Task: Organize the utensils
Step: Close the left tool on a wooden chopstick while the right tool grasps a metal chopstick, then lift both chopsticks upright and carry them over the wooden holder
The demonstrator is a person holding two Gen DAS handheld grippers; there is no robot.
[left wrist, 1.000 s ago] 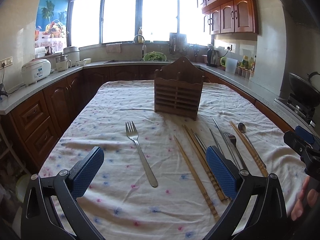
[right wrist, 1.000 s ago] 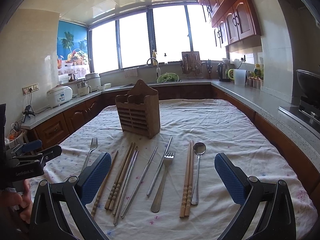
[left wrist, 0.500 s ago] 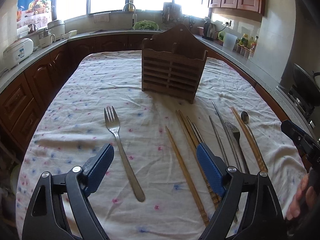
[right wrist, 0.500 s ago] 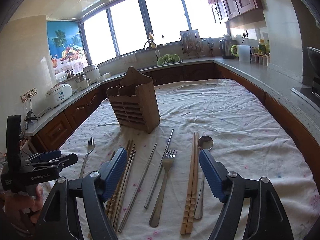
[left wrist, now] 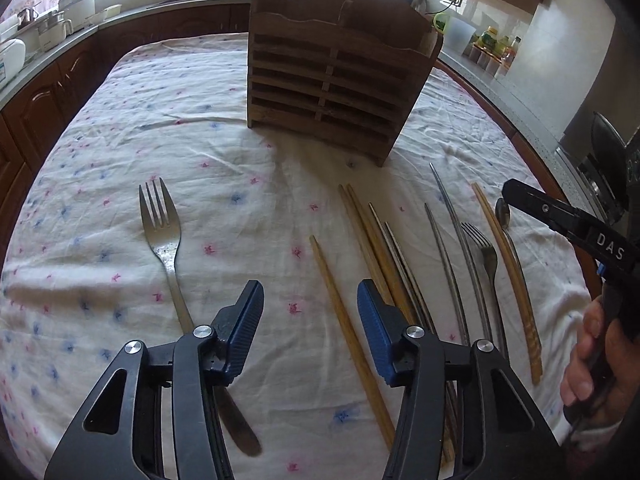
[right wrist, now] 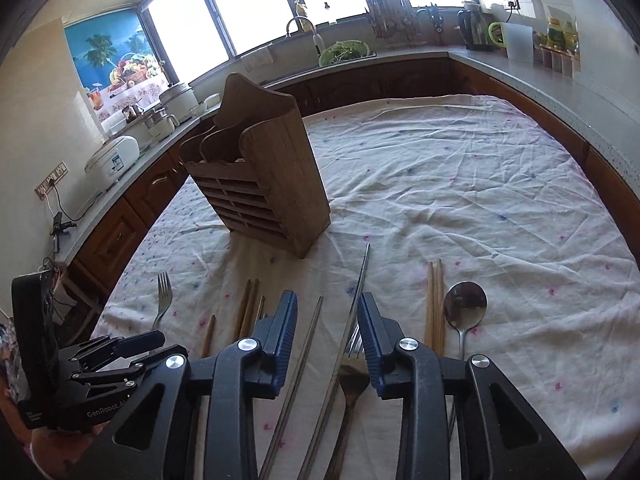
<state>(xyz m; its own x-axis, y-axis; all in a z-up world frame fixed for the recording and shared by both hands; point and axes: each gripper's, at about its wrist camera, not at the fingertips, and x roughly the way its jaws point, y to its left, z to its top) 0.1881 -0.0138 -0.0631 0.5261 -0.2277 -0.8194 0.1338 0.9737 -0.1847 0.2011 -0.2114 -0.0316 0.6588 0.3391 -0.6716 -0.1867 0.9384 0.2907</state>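
Forks: two (left wrist: 162,236) (left wrist: 482,248)
Spoon: one (right wrist: 464,306)
Chopsticks: several, count unclear (left wrist: 384,256)
Holder: ahead (left wrist: 336,72)
Left hand-held gripper (left wrist: 310,312): closing, empty
Right hand-held gripper (right wrist: 328,320): closing over metal chopsticks (right wrist: 352,312), fork partly hidden

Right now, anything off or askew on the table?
One fork lies alone on the left, apart from the row of chopsticks and metal utensils. One wooden chopstick also lies apart from its pair. Wooden holder stands upright; nothing spilled or damaged.

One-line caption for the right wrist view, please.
Right gripper, closing with nothing gripped, above metal chopsticks and a fork before the wooden holder.
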